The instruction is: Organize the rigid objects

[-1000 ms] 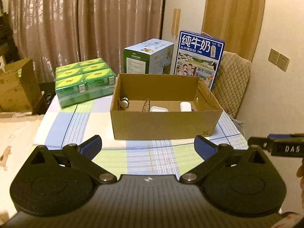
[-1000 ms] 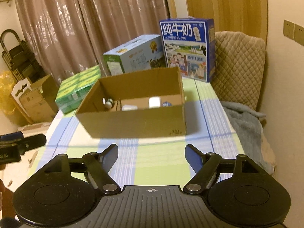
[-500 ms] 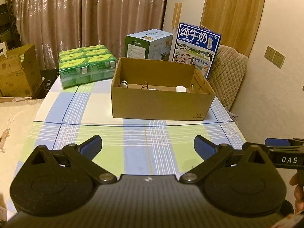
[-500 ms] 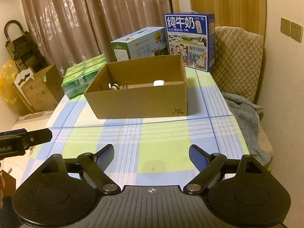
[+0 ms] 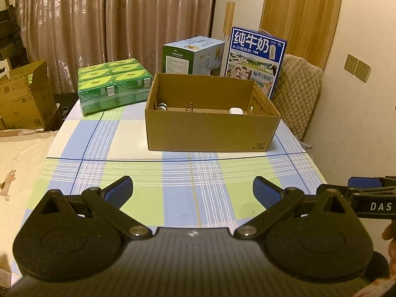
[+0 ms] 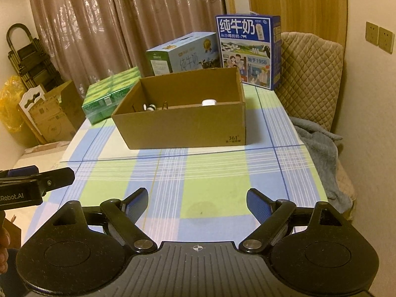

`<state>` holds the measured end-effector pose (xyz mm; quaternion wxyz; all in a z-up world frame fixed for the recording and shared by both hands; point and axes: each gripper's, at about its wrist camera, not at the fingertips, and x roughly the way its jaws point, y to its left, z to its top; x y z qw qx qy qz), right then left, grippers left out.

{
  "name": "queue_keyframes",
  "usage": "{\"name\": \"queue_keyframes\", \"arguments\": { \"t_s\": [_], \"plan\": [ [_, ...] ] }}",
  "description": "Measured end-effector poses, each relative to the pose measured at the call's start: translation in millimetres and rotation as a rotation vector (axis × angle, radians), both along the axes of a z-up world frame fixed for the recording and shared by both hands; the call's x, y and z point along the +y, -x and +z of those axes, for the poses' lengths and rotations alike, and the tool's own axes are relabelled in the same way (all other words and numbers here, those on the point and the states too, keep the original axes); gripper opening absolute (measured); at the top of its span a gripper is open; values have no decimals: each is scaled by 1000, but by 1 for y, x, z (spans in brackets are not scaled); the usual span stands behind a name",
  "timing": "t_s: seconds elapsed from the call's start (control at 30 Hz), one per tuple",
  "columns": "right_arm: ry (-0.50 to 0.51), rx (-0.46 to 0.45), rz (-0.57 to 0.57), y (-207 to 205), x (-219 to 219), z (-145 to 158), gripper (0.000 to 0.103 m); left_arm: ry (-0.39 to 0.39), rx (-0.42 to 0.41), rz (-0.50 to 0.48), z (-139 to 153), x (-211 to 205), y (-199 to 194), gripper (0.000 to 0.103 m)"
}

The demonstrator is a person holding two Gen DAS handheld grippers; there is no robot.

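Left gripper (image 5: 193, 193) is being held low over the near end of the checked tablecloth (image 5: 138, 180); its blue pads are spread wide and nothing is being gripped. Right gripper (image 6: 197, 202) is being held likewise, fingers wide apart, nothing between them. Each gripper is being caught at the edge of the other's view: the right one at the far right of the left view, the left one at the far left of the right view.

The open cardboard box (image 5: 210, 133) is being seen well ahead of both grippers, near the middle of the table, with bare cloth between. Inside it, only tops of the rigid objects are being shown above the near wall: a small black-and-white round item (image 5: 162, 106) at the left end, a thin brownish upright piece (image 5: 189, 106) near the middle, a white rounded object (image 5: 235, 111) toward the right. What they are cannot be told.

Behind the box, a green wrapped pack of cartons (image 5: 113, 86) is being seen at the left, a pale blue-green milk case (image 5: 193, 55) behind the middle, and a tall blue milk carton box (image 5: 256, 57) at the right rear. A quilted chair back (image 5: 297, 94) is standing beyond the right edge.

Only in the right view are being shown a grey blanket (image 6: 319, 146) on the seat and a folded black trolley (image 6: 27, 59) by the curtain. A brown carton (image 5: 22, 99) beside the table is being shown in both.
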<state>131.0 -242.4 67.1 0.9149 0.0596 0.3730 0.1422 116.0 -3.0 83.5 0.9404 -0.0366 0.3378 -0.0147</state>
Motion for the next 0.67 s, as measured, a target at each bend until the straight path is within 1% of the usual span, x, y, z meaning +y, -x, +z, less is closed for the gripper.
{"name": "queue_keyframes", "arguments": {
  "t_s": [0.47, 0.67],
  "plan": [
    [-7, -2, -4, -1, -1, -1, 84, -16, 14, -12, -7, -4, -1, 102],
    [-7, -4, -5, -1, -1, 0, 84, -40, -1, -13, -7, -6, 2, 102]
  ]
}}
